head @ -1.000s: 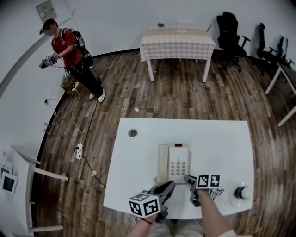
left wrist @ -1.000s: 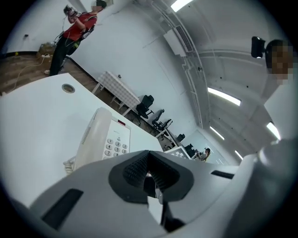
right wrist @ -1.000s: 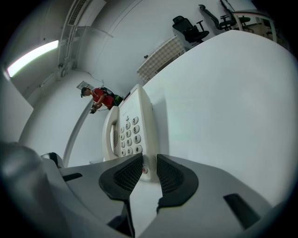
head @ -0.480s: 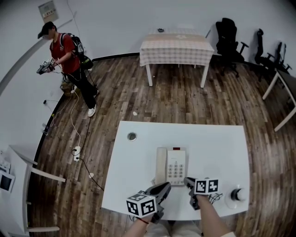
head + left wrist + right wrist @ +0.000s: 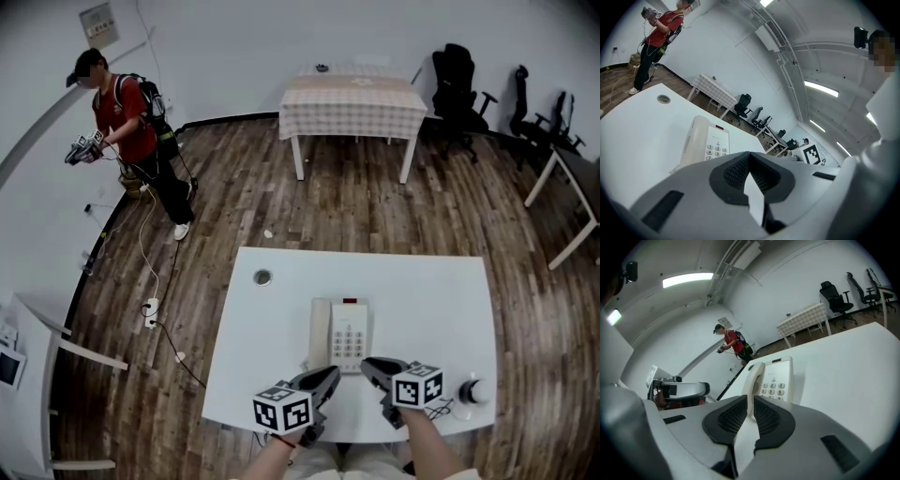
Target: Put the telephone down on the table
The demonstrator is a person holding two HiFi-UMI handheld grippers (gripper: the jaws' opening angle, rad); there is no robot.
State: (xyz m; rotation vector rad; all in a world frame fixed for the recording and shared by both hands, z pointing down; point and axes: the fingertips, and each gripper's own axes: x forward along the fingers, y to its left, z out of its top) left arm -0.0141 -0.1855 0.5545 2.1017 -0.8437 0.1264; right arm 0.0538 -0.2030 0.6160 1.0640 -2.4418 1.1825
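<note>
A cream telephone [image 5: 349, 336] lies flat on the white table [image 5: 431, 300], its handset [image 5: 320, 335] resting in the cradle on its left side. My left gripper [image 5: 330, 375] hovers just short of the telephone's near left corner, jaws shut and empty; the left gripper view shows the telephone [image 5: 705, 145] beyond its tips [image 5: 749, 154]. My right gripper [image 5: 367, 364] hangs above the near right corner of the telephone [image 5: 772, 379]. Its jaws have just been closing; a narrow gap stays between the pads [image 5: 751, 401] with nothing in it.
A small round knob-like object [image 5: 472, 391] sits on the table at my right. A cable hole [image 5: 262, 277] is at the table's far left. A person in a red shirt [image 5: 127, 122] stands far left; a checked table [image 5: 352, 94] and office chairs [image 5: 459, 75] stand behind.
My right gripper has lifted off the table beside the telephone and rolled, its marker cube now tilted. The left gripper stayed put. The person at the back stepped left.
</note>
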